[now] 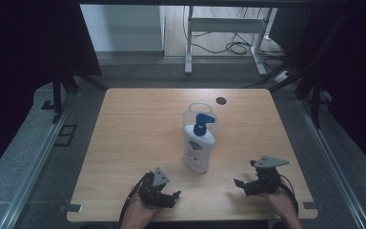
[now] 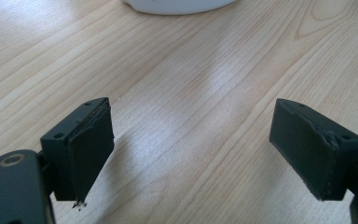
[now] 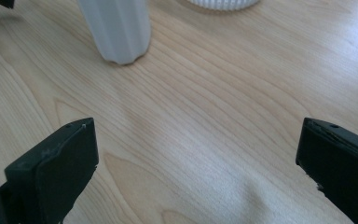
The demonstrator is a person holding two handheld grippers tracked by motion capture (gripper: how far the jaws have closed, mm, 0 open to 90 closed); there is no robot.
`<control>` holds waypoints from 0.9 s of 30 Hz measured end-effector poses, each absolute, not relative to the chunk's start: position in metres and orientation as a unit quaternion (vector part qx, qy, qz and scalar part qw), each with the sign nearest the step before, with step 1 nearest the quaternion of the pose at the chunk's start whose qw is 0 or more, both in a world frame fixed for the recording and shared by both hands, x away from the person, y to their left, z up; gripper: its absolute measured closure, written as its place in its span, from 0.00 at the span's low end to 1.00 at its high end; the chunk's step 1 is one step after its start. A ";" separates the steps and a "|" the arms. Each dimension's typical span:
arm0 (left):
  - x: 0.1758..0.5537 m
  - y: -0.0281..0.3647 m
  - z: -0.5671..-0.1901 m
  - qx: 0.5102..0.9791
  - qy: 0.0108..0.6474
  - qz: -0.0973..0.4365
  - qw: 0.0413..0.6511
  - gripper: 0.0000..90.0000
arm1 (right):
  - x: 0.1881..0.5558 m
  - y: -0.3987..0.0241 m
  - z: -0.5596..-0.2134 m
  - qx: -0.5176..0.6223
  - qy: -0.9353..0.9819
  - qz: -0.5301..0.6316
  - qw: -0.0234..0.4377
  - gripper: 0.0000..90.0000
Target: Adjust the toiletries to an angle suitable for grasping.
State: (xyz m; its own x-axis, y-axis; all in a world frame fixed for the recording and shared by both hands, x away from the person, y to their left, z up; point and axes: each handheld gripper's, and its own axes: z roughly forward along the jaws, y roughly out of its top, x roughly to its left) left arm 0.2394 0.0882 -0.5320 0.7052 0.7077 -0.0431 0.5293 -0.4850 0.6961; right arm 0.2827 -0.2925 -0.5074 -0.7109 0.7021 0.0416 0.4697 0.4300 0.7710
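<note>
On the wooden table, the upright pump bottle could be toppled if approached carelessly by the empty, wide-open left gripper or right gripper.

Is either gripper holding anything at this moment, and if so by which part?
Nothing is held. The left gripper and right gripper both stand open over bare table, apart from the white pump bottle.
</note>
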 end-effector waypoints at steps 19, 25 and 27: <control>0.239 0.093 -0.543 0.849 0.376 0.137 0.346 0.14 | 0.290 -0.273 -0.484 0.309 0.834 0.439 0.126 0.00; 0.238 0.092 -0.543 0.848 0.377 0.138 0.345 0.15 | 0.293 -0.264 -0.477 0.301 0.838 0.439 0.121 0.00; 0.238 0.092 -0.543 0.848 0.377 0.137 0.345 0.14 | 0.294 -0.260 -0.474 0.301 0.838 0.439 0.119 0.00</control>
